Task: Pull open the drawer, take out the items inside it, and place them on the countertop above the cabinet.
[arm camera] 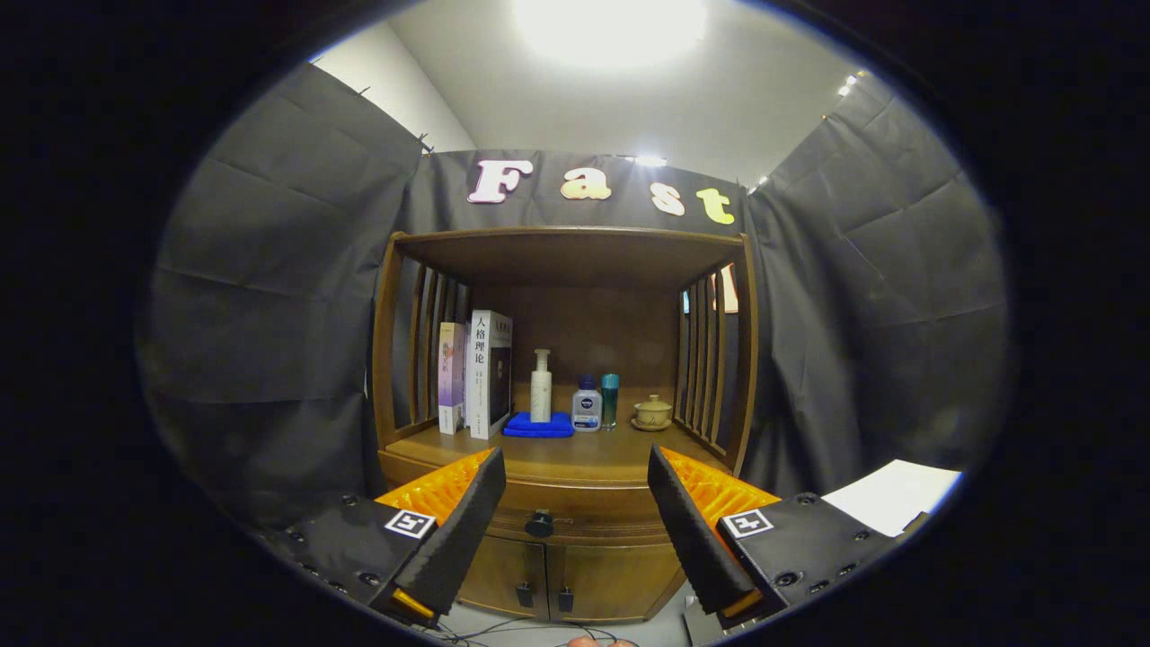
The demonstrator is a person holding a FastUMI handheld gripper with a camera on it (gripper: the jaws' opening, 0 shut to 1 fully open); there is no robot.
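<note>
A wooden cabinet [566,449] stands ahead with an open shelf on top. Its drawer [575,519] sits shut under the countertop [575,449], with a dark round knob [539,523] at the middle. My gripper [575,481] is open, held some way back from the cabinet, and the knob shows in the gap between the fingers, a little left of centre. Nothing is between the fingers. The drawer's contents are hidden.
On the countertop stand two books [476,376], a white pump bottle [541,386] on a blue cloth [538,425], a small white bottle [587,406], a teal bottle [610,400] and a lidded ceramic cup [653,413]. Two lower doors [557,575] are shut. White paper [894,494] lies right.
</note>
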